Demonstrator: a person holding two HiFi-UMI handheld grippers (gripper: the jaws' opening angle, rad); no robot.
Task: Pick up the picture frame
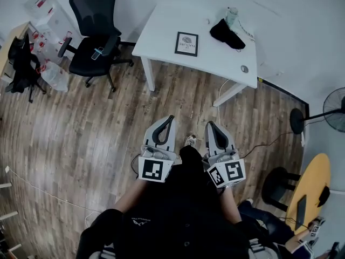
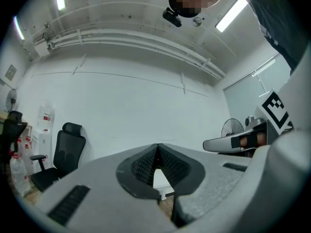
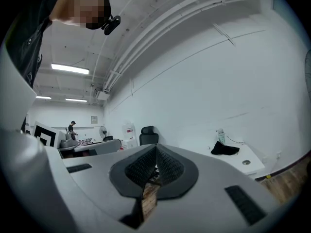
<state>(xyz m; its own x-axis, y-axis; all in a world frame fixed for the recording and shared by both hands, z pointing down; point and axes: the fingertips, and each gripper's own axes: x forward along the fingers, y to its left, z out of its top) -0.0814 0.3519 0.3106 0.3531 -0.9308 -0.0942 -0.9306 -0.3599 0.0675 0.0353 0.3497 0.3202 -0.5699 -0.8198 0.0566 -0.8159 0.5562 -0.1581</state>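
Only the head view shows the picture frame (image 1: 186,43), flat on the white table (image 1: 161,26), well ahead of both grippers. Left gripper (image 2: 158,149) and right gripper (image 3: 156,153) have jaws pressed together, empty. The right gripper view alone catches a distant person (image 3: 72,129).

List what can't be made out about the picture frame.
- Head view: the print on the picture frame is too small to read.
- Left gripper view: the shut left gripper hides the frame and most of the table.
- Right gripper view: the right gripper hides the frame.
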